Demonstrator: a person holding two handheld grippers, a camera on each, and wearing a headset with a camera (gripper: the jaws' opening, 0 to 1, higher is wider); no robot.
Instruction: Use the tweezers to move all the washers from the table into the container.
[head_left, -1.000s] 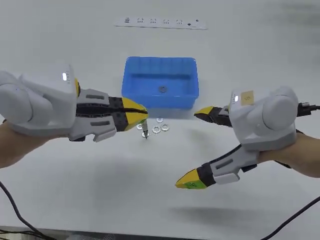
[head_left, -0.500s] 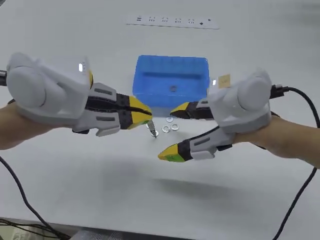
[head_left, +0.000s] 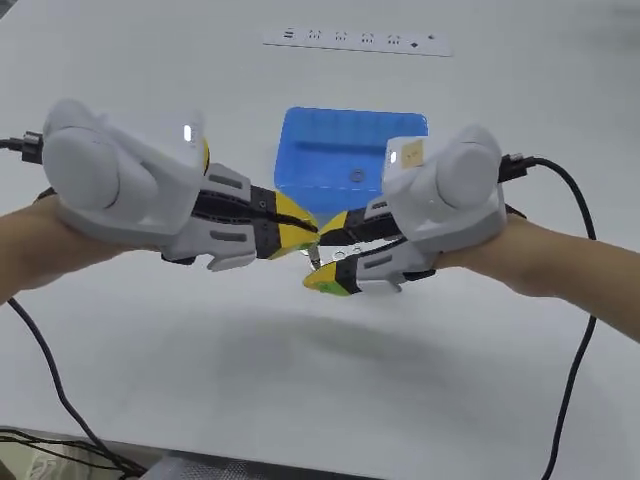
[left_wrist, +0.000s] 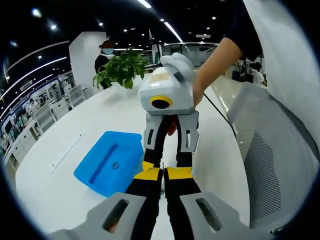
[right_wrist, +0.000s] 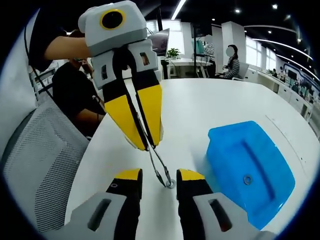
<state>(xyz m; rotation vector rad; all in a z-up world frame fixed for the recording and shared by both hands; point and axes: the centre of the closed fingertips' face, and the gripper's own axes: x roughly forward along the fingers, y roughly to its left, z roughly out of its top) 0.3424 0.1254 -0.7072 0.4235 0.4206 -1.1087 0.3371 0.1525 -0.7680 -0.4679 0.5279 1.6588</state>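
Our left tongs (right_wrist: 146, 135) are clenched on the tweezers (right_wrist: 157, 167), whose tips meet a washer (right_wrist: 170, 184) on the tabletop (right_wrist: 185, 115), near the blue container (right_wrist: 260, 150). Our right tongs (head_left: 318, 255) stand released, their jaws on either side of those tips. A second washer (right_wrist: 247, 179) lies inside the container.

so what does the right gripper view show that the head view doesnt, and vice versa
Right gripper view: the tweezers run from the left gripper's shut fingers down to a washer on the table, between the right gripper's open fingers; also a mesh chair and seated people behind. Head view: the power strip beyond the blue container, trailing cables, and both forearms. Shared: the blue container with a lone washer in it, the white table, and the two grippers facing each other.
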